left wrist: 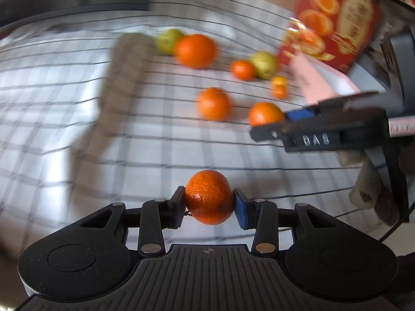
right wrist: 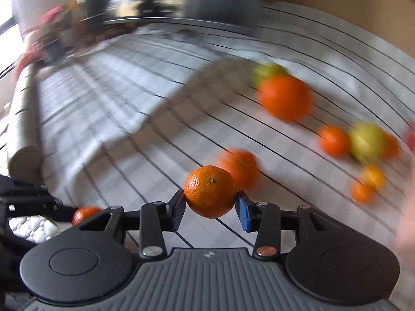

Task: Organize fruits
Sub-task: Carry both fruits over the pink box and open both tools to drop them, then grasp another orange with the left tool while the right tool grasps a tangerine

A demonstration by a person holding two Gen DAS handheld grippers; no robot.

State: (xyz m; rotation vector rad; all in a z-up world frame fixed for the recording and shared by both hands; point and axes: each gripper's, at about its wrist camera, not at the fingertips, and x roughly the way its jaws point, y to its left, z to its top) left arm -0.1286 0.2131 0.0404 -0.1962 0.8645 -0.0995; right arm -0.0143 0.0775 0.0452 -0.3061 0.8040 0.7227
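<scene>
My left gripper is clamped on a small mandarin, its black pad pressing one side and its blue pad the other, the fruit lifted clear of the checked tablecloth. My right gripper pinches a second mandarin the same way, stem end facing up, also off the cloth. In the left wrist view, the right gripper reaches in from the right edge with its fruit at the tips. Beyond my tools the rest of the fruit lies loose on the cloth, blurred: a large orange with a yellow-green fruit just behind it, a smaller orange beside another yellow-green fruit, one mandarin nearer me, and two tiny orange fruits close together. At the far right stands a red carton printed with orange halves.
</scene>
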